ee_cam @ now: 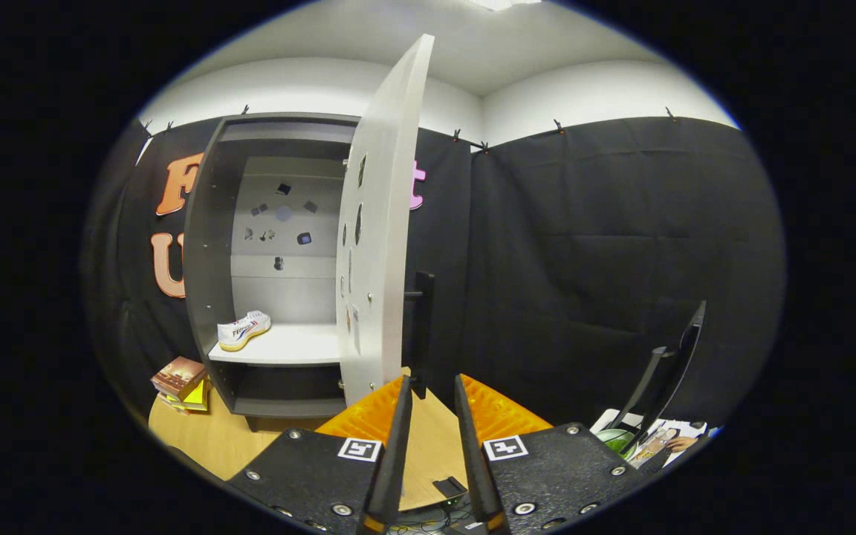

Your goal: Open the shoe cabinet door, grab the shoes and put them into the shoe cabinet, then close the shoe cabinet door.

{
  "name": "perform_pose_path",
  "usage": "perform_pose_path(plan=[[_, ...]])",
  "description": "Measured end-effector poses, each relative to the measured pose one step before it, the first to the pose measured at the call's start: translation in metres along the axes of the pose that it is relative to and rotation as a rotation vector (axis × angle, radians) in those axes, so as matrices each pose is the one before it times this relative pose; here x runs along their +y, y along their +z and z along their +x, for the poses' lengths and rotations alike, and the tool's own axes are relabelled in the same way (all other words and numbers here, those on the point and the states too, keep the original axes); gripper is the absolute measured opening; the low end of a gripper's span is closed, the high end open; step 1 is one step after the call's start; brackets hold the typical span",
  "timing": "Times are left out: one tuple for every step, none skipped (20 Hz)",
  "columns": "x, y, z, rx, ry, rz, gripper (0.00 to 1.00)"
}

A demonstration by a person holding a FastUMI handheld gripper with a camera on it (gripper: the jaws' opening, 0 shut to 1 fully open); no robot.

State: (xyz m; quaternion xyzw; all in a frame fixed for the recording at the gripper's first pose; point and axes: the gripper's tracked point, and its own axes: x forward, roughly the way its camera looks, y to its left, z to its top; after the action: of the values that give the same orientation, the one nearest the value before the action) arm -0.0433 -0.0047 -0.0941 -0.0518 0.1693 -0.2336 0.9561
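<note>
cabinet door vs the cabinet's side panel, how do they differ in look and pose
The cabinet door is pale grey-white and swung open, edge toward the gripper; the side panel is dark grey and fixed. The door carries a black handle; the side panel shows none. Both stand upright. The gripper's fingers are apart, holding nothing.

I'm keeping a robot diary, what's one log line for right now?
door: open | shoe: on cabinet shelf | gripper: open, empty, just short of door handle
</note>
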Motion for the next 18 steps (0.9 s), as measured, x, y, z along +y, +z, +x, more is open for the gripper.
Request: perform_pose_path(plan=[[0.00726,-0.00030,-0.00581,-0.00065,0.01634,0.00714,0.37],[0.00843,-0.00005,-0.00588,-0.00032,0.02067,-0.00035,0.38],[0.00995,-0.00001,-0.00406,-0.00507,0.02121,-0.00560,0.40],[0.01083,0.00079,-0.00276,-0.00569,0.02103,-0.00311,0.42],[0.01204,-0.00094,0.00025,-0.00151,0.02209,0.00438,0.42],[0.01110,-0.00325,0.00014,0.00531,0.02196,0.00851,0.42],[0.01264,-0.00856,0.00232,0.01755,0.02633,0.00817,0.43],[0.01040,-0.00938,0.00308,0.02466,0.02420,0.00416,0.47],[0.01025,-0.01096,0.00416,0.02656,0.02388,0.00217,0.49],[0.01014,-0.00865,0.00511,0.02091,0.02734,0.00107,0.55],[0.01070,-0.01040,0.00683,0.02439,0.02629,-0.00076,0.56],[0.01017,-0.01041,0.00788,0.01928,0.03276,-0.00326,0.61],[0.00935,-0.01292,0.00917,0.02677,0.02543,-0.00801,0.64],[0.00720,-0.01408,0.00952,0.02513,0.03052,-0.00665,0.69],[0.00915,-0.01569,0.01316,0.03409,0.02844,-0.00289,0.72],[0.00693,-0.01837,0.01150,0.04084,0.03339,-0.00230,0.76],[0.00507,-0.01798,0.01220,0.03919,0.02539,-0.00238,0.79],[0.00380,-0.01816,0.01318,0.03696,0.03177,-0.00330,0.82]])
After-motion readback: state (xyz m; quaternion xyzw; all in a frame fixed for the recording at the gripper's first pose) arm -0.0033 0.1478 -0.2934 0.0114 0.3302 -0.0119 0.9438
